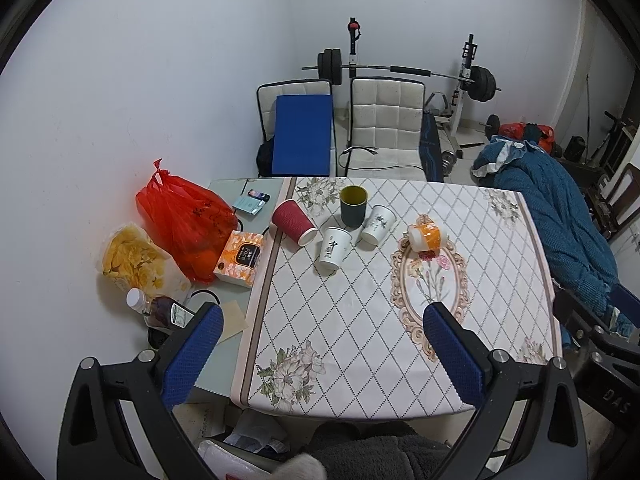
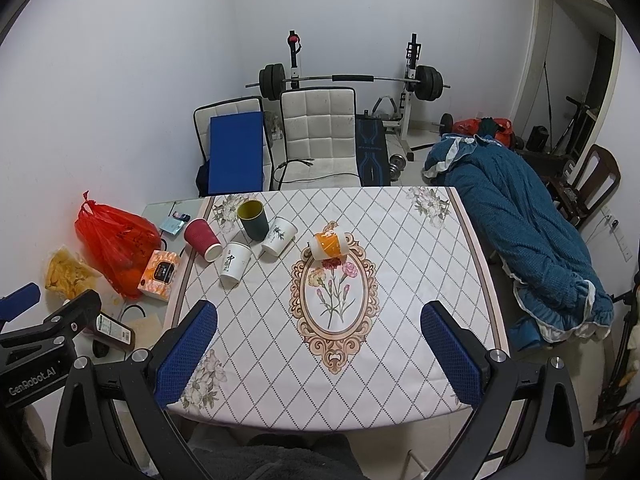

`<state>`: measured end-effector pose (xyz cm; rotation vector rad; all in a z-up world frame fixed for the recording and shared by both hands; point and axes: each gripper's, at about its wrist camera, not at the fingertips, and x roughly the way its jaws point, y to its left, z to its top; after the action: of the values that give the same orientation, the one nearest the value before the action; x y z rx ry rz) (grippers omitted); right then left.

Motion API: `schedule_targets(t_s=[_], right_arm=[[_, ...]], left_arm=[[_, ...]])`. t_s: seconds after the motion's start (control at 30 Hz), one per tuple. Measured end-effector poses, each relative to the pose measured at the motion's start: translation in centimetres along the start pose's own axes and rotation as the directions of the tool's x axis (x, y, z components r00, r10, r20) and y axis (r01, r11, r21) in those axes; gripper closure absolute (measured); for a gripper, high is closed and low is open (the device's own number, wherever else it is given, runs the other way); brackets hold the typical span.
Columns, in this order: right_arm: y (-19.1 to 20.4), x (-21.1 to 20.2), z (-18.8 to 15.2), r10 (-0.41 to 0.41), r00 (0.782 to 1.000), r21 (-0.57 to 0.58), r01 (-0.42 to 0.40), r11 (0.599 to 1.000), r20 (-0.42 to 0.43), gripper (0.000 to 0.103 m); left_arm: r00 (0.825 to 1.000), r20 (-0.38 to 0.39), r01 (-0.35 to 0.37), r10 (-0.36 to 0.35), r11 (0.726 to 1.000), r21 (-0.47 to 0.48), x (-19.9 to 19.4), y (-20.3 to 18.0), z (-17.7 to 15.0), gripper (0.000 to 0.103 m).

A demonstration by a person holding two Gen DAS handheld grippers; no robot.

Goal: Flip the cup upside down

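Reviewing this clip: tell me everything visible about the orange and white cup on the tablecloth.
The orange and white cup looks glossy, like ceramic or plastic, with a broad orange band and white ends. It lies tipped on its side rather than standing, at the top edge of the ornate oval flower frame printed on the tablecloth. It sits apart from the other cups, to their right. Nothing but the cloth touches it; both tools are open and well short of it.

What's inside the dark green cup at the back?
The dark green cup stands upright with its mouth open. You can see its yellow inner wall, and nothing sticks out. Its bottom is hidden from both cameras, so something small could be lying there unseen.
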<state>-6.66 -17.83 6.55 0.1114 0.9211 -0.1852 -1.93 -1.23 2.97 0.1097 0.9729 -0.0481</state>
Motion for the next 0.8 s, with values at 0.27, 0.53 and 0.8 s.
schedule_targets(t_s=[0.27,0.53,0.8], right_arm=[[-2.0,5.5,0.0,0.022,0.996,-0.001,-0.022,1.000,-0.087,0.000],[-2.8,15.4,-2.3,0.035,0.963,-0.057,-0.051,0.997,-0.268,0.000],[-3.4,24.3,-6.4,0.027,0.913,-0.095,-0.072,0.993,-0.406,0.000]], left_arm=[[0.995,-0.087,-0.060,0.056,0.997,-0.047,5.9,-0.5,0.1,0.000],[0.967,-0.220,-0.148,0.127,0.986,-0.079,13.6,-0.6,-2.2,0.000],[0.926,-0.348,-0.184,0.146,0.980,-0.078,20.4,-0.3,-4.0,0.000]])
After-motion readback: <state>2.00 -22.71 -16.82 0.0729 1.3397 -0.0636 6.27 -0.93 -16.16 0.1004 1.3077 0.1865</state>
